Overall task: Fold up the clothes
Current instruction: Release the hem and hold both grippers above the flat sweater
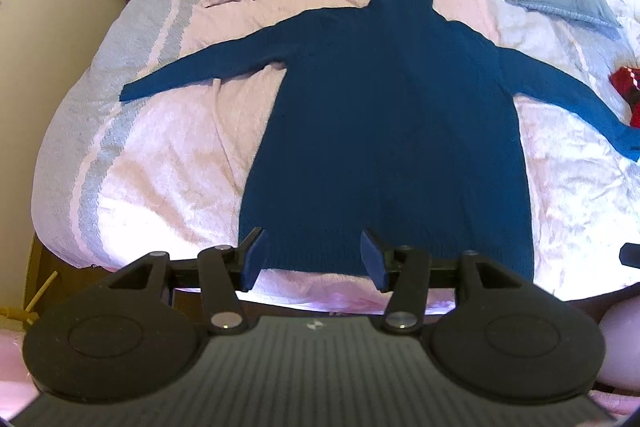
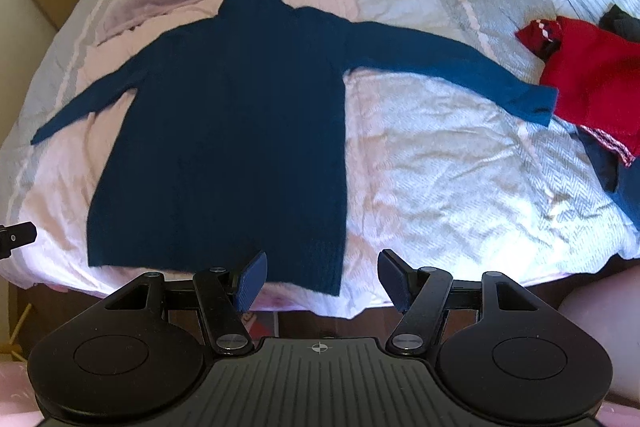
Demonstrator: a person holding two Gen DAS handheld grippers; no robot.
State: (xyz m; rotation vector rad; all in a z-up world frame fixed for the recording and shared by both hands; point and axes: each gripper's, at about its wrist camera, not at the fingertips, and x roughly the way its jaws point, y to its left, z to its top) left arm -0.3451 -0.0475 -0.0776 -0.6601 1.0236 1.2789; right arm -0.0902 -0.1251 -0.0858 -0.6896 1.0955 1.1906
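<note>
1. You are holding the left gripper (image 1: 314,259) with its jaws spread wide, grasping nothing, hovering over the sweater (image 1: 384,131) hem.
2. You are holding the right gripper (image 2: 322,281) likewise released, at the hem's right corner.
3. The sweater is lying flat on the bed (image 2: 440,167) ahead of both, sleeves spread.
4. Red clothes (image 2: 596,75) are lying far right.

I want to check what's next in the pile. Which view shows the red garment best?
The right wrist view. There the red garment lies in full sight at the right of the bed, touching the blue sweater's cuff, with dark clothes beside it. The left wrist view catches only a red scrap at its right edge.
</note>
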